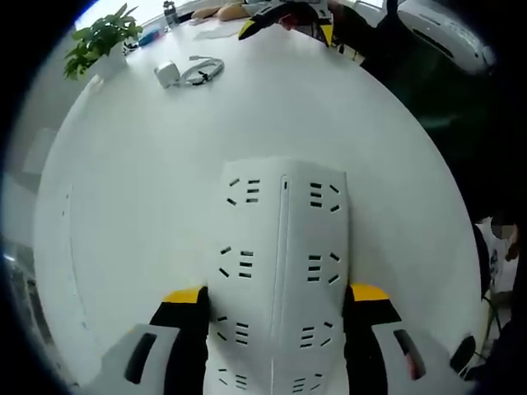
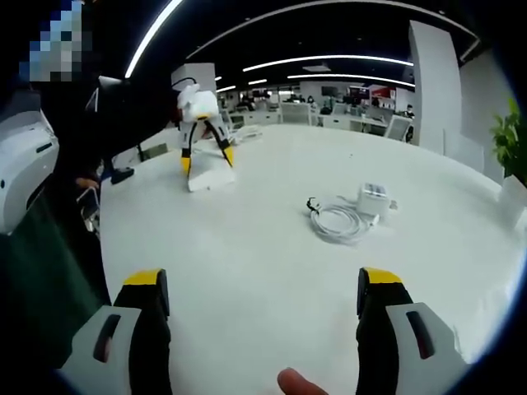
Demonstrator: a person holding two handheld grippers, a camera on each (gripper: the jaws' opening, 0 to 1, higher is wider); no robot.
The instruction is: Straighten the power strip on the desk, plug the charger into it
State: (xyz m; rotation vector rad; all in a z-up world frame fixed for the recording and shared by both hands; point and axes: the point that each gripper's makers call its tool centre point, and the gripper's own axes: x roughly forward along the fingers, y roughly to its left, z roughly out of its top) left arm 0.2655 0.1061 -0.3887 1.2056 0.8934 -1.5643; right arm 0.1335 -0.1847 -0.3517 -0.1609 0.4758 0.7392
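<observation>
- Clamping the white power strip (image 1: 280,271) between its yellow-tipped jaws, the left gripper (image 1: 277,309) sits at 6 o'clock of the left gripper view, one jaw touching each long side of the strip
- The strip lies flat on the white desk (image 1: 148,206), its socket slots facing up, and runs from the jaws toward 12 o'clock
- At 11 o'clock of that view, well apart from the strip, the white charger (image 1: 167,74) rests on the desk with its coiled cable (image 1: 204,71) just beside it
- A potted plant (image 1: 103,39) stands near the desk edge at 10 o'clock, past the charger
- In the right gripper view the right gripper (image 2: 263,309) has its jaws spread wide at 6 o'clock, with bare desk between them and nothing held
- A fingertip (image 2: 300,383) shows at the very bottom, between the two jaws
- The charger (image 2: 375,198) lies at 2 o'clock of that view, its cable (image 2: 338,220) coiled just beside it toward the centre
- At 11 o'clock the left gripper (image 2: 206,160) stands over the power strip (image 2: 210,177), yellow tips down at the strip's sides
- A green plant (image 2: 510,140) shows at 3 o'clock
</observation>
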